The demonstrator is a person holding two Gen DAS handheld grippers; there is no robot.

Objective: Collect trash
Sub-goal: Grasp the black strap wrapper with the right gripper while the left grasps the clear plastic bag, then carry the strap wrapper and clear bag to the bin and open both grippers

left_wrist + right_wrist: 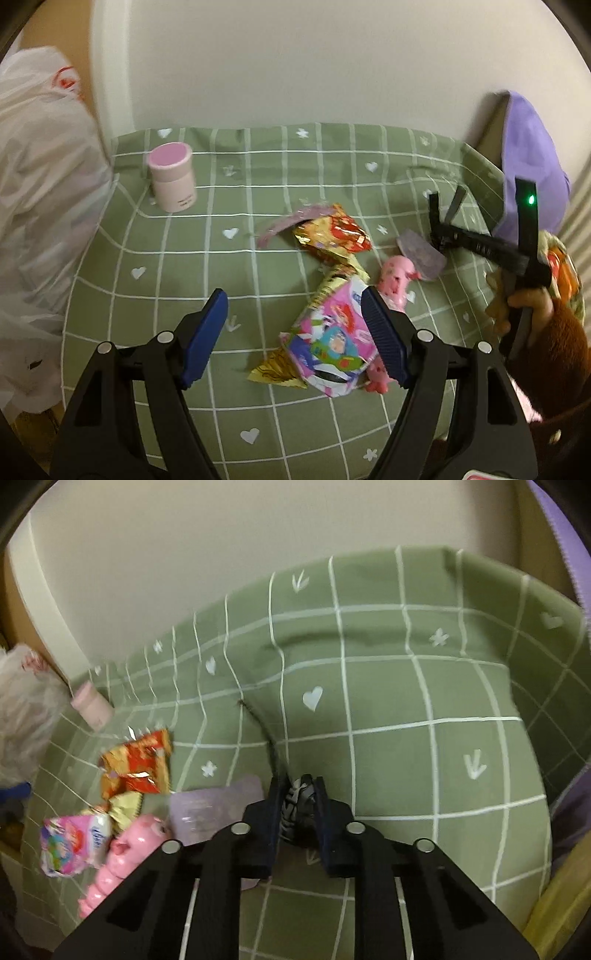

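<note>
The right gripper (300,801) is closed on a dark scrap (295,805); it is held only near the jaw tips and could be dropped.

The left gripper (293,332) is held wide, empty.

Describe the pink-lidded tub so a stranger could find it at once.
Start at the green checked cloth and go to its far left corner, beside the white plastic bag. The pink-lidded tub stands upright there alone, a plain pale cylinder, unlike the crumpled printed wrappers mid-cloth.

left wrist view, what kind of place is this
Probably a home, perhaps a child's room: a green grid-patterned cloth printed with hearts lies against a plain wall, scattered with cartoon snack wrappers, a pink toy and a pink-lidded jar.
</note>
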